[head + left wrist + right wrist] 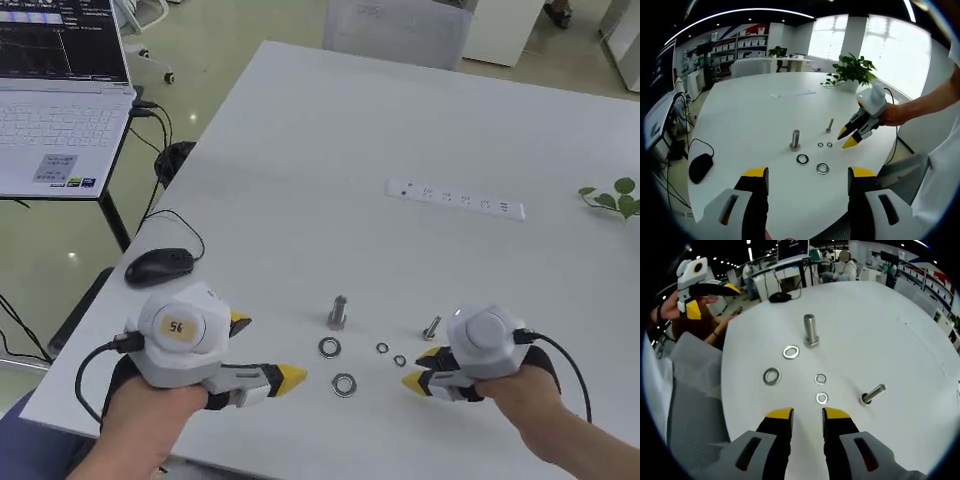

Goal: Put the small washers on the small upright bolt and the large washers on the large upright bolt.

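- While nothing is held between them, the jaws of the left gripper [265, 350] are spread wide above the near edge of the white table [300, 180].
- The right gripper [420, 367] is parted only narrowly and is likewise empty.
- Two large steel washers [329, 347] are laid flat between the two grippers, just in front of the large upright steel bolt [338, 312].
- Two small steel washers [821, 379] are seen just ahead of the right gripper's tips, with the small upright steel bolt [432, 327] near them.

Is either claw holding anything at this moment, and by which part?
Nothing is held. The left claw and right claw are both open and empty; all four washers lie on the table.
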A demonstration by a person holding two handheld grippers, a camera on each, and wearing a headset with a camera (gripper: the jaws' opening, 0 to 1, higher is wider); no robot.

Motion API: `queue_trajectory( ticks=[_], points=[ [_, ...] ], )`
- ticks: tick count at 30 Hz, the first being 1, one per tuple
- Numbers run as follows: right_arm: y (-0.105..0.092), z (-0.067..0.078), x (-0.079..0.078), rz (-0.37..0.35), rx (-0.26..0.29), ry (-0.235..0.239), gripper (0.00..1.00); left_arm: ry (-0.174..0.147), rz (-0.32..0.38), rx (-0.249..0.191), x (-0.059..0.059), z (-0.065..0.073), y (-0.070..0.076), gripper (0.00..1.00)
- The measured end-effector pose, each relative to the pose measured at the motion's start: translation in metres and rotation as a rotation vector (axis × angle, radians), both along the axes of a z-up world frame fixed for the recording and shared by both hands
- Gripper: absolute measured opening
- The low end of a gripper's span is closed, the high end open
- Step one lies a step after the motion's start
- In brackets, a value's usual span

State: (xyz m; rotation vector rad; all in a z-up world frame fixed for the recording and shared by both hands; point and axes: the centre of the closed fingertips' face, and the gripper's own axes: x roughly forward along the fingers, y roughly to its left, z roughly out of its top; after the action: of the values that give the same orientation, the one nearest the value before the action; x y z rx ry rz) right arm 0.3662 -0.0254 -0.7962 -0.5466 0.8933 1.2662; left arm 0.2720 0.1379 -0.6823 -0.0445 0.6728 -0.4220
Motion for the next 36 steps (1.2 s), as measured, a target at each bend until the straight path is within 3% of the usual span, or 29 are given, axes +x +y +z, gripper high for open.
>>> queue_trajectory(
  ticks=[17, 24, 28, 36],
  points=[
    [0.012, -0.022, 0.022, 0.114, -0.168, -0.05, 0.22, 0.006, 0.01, -0.002, -0.003, -0.001, 0.002, 0.63],
    [0.015, -0.029, 0.023, 0.136, -0.198, -0.049, 0.22, 0.008, 0.021, -0.003, -0.004, -0.002, 0.005, 0.63],
    [0.016, -0.029, 0.024, 0.151, -0.212, -0.077, 0.2, 0.011, 0.024, -0.005, -0.004, -0.003, 0.006, 0.63],
    [0.016, -0.029, 0.023, 0.157, -0.243, -0.086, 0.19, 0.009, 0.007, -0.008, 0.002, -0.003, -0.002, 0.63]
  ],
)
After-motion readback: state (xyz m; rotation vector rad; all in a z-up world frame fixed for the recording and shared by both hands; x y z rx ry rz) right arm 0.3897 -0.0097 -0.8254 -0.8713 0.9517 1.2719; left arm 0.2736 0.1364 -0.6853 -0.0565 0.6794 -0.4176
